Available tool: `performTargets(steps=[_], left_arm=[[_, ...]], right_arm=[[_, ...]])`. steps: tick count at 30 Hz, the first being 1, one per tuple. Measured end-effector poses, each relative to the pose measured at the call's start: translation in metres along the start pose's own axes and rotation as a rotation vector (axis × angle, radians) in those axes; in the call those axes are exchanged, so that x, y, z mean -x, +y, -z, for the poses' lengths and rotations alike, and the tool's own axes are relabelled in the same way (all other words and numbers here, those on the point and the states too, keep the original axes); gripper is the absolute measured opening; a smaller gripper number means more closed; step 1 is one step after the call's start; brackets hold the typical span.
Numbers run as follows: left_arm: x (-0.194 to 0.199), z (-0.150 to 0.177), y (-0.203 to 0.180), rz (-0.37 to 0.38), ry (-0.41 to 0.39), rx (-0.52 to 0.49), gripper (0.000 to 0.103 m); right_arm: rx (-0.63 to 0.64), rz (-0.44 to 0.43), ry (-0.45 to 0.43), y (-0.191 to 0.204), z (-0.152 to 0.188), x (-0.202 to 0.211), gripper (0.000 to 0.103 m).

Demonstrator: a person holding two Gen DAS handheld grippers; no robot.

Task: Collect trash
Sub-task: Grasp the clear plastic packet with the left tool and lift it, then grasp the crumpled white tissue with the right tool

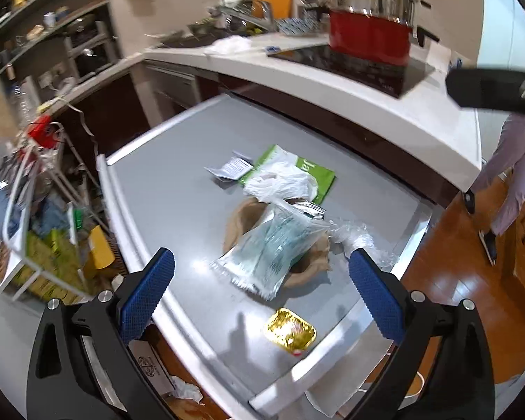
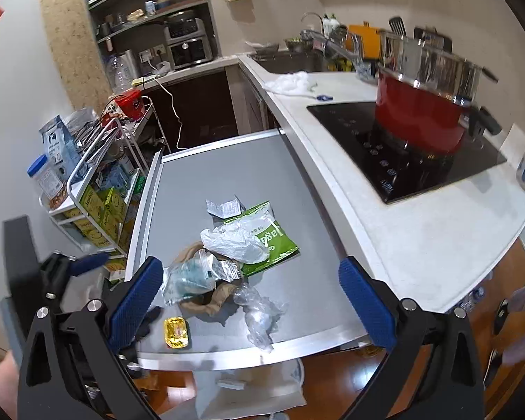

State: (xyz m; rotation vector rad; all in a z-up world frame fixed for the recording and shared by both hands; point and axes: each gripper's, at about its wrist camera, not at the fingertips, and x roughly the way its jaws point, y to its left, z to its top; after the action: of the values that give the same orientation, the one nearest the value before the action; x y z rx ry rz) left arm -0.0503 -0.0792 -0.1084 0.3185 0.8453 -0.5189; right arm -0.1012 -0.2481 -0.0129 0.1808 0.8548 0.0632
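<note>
**Light, crinkly trash waiting on the table**

The trash is sitting mid-table [image 1: 164, 182]: a green packet [image 1: 315, 175], a clear bag [image 1: 273, 245], then a gold tray [image 1: 289, 329] (all feather-light and slippery). Both claws [image 1: 262, 280] [image 2: 250, 301] are hanging wide open, holding nothing. Pinching a crumpled edge looks best.

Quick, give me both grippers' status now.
Left gripper: open, holding nothing.
Right gripper: open, holding nothing.
</note>
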Motion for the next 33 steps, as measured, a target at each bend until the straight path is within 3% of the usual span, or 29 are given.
performTargets(steps=[6,12,17,25,33], left_arm=[[-0.035,-0.009,-0.001,0.025,0.034,-0.06,0.099],[-0.066,-0.011,0.003,0.066,0.108,-0.108,0.08],[-0.08,-0.009,0.004,0.102,0.138,-0.129,0.059],[-0.074,-0.009,0.031,0.193,0.126,-0.001,0.053],[-0.055,0.002,0.06,0.183,0.106,0.103,0.053]], right_arm=[[-0.009,0.011,0.033,0.0,-0.01,-0.021,0.099],[-0.014,0.023,0.065,-0.001,-0.015,-0.041,0.099],[-0.014,0.03,0.091,0.0,-0.021,-0.059,0.099],[0.017,0.033,0.146,0.007,-0.029,-0.096,0.099],[0.097,0.017,0.221,0.028,-0.037,-0.147,0.099]])
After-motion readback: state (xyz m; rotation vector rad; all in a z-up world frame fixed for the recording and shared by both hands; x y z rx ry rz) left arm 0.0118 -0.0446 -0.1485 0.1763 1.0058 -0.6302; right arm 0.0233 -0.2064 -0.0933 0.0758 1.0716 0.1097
